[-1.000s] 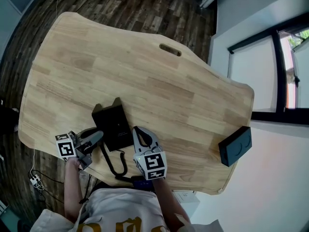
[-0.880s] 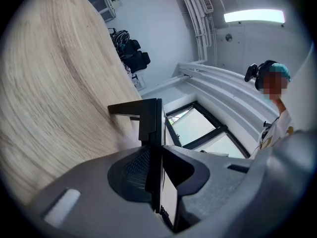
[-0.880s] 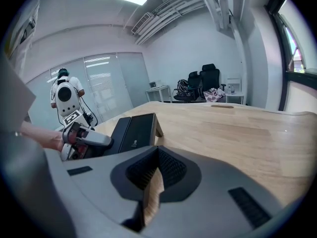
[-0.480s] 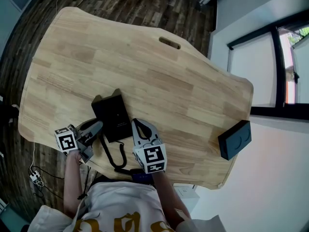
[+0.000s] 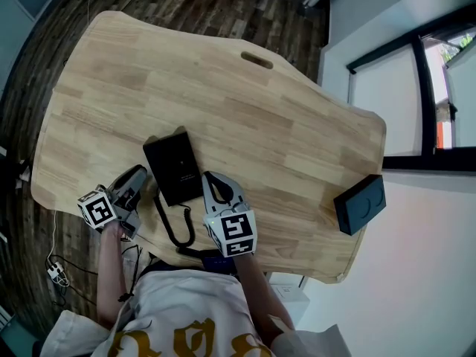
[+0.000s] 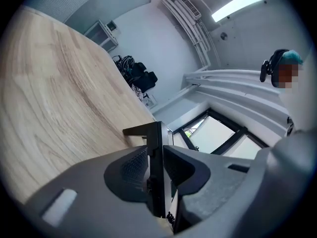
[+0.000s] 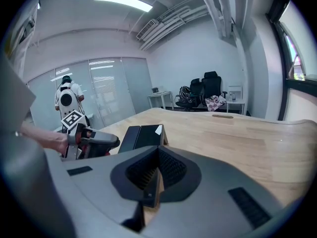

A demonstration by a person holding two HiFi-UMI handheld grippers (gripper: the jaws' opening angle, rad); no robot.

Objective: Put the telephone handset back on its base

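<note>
A white T-shirt (image 5: 186,314) with gold print is worn. Beyond the T-shirt, the grey left gripper (image 5: 137,175) and right gripper (image 5: 211,181) are each fitted with a white cube (image 5: 97,210) of black square markers and with black textured pads (image 7: 169,168).

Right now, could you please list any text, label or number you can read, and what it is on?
Nothing is legible.
Yellow print on the white shirt: cropped, unreadable.
Black-and-white square markers on the left cube and right cube: patterns only.
</note>
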